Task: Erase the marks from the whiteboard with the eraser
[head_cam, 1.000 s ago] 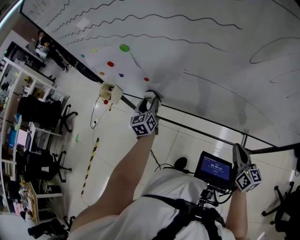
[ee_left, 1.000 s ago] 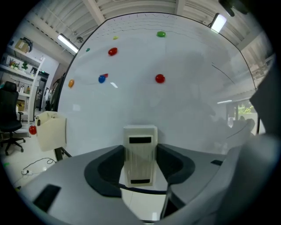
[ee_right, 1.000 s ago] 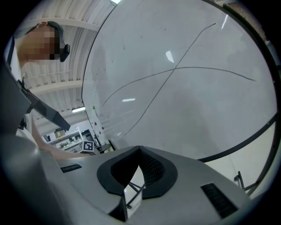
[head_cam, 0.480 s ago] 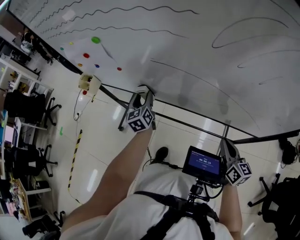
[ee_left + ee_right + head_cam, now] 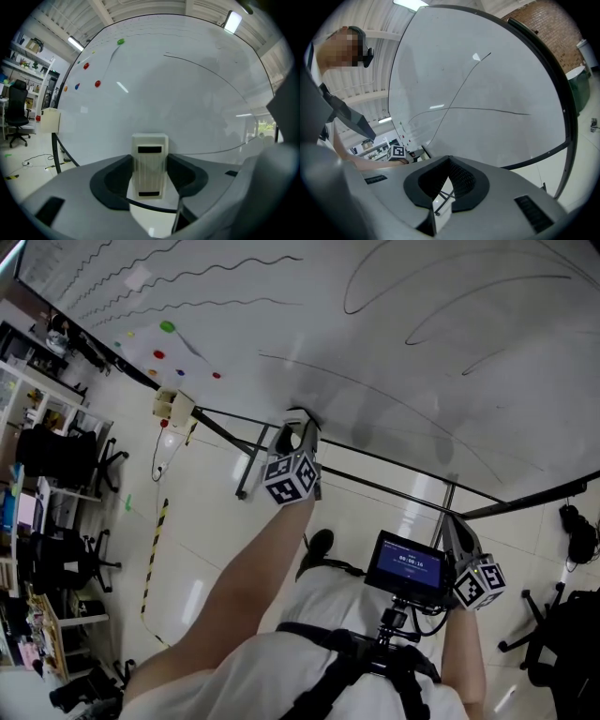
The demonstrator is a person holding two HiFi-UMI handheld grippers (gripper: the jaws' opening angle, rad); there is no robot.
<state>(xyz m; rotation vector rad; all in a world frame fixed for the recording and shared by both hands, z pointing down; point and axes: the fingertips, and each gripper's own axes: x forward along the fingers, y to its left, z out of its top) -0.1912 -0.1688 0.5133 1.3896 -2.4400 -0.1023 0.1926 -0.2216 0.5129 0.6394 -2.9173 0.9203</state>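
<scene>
We log the left gripper [image 5: 297, 427] clamped on the cream eraser [image 5: 150, 161], long axis pointing at the whiteboard [image 5: 394, 324], with the curved pen line [image 5: 201, 66] above-right; the right gripper [image 5: 457, 531], jaws together and empty, hangs farther off.

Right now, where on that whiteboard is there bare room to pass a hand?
Bare whiteboard lies right of the eraser, between the long thin line and the bottom edge. Crowded: wavy lines and coloured dots upper left, big curves upper right.
</scene>
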